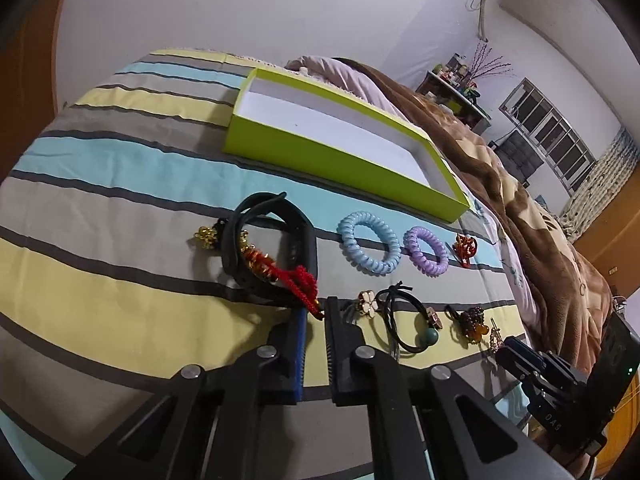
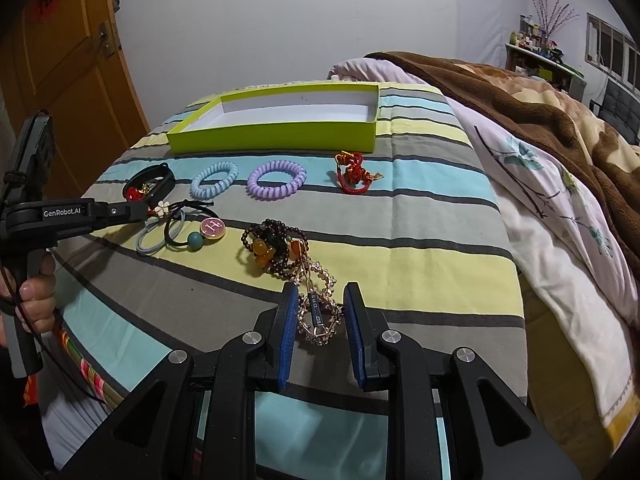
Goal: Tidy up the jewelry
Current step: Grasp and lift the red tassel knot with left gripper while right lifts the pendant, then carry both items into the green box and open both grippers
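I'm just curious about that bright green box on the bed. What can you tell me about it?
The green box is a shallow, open rectangular tray, apparently cardboard, lime green outside and white inside. It has no lid on and nothing visible in it apart from a tiny dark speck on its floor. It lies flat on the striped bedspread, at the far end, beyond the row of hair ties and bracelets. Nothing touches it but the bedspread; both grippers are well short of it.

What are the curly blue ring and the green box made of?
The blue spiral hair tie looks like glossy plastic: it is coiled like a phone cord and catches the light. The lime-green box looks like matte cardboard, with thin flat walls, sharp folded corners and a plain white inside. Neither can be told for sure from looks alone.
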Demonstrator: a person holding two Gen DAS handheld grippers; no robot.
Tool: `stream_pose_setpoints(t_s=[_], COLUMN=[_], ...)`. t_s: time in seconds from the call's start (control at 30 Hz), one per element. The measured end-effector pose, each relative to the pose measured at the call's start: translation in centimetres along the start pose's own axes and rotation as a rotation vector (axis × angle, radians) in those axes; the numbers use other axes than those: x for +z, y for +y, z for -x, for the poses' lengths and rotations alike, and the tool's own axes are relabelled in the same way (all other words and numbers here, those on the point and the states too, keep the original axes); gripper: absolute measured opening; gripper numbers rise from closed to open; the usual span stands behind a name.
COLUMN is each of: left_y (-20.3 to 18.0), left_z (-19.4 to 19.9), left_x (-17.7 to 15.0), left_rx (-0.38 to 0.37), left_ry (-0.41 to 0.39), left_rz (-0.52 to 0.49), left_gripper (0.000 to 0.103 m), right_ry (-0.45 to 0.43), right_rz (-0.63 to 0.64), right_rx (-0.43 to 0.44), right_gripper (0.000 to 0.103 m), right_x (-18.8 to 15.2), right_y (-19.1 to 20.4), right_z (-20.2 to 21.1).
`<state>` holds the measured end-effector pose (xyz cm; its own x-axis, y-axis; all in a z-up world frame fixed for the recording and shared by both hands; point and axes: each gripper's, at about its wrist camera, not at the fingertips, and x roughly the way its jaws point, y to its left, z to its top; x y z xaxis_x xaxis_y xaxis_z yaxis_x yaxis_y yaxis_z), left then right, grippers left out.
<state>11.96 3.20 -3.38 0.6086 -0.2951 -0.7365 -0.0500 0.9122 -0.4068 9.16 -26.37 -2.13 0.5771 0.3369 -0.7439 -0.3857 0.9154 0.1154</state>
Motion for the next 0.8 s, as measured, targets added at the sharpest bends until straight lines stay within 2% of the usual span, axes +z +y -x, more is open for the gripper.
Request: stream_pose_setpoints(t_s=[0.4, 0.8], left_y=[-0.9, -2.9], left_z=[4.2, 5.6], left_x=[-0.5, 1.7], left_rx=[0.055, 0.171], left_ry=[-0.093, -0.202], left_rz=[-0.135, -0.285], left_gripper=[0.005, 0.005], right_ry=[-0.042, -0.120], right_rz=[-0.008, 0.004], right_rx=[0.004, 0.021], right_gripper=[0.024, 0.024], right_x=[0.6, 4.3], right_y=[0.3, 1.3], right_z=[0.9, 1.3])
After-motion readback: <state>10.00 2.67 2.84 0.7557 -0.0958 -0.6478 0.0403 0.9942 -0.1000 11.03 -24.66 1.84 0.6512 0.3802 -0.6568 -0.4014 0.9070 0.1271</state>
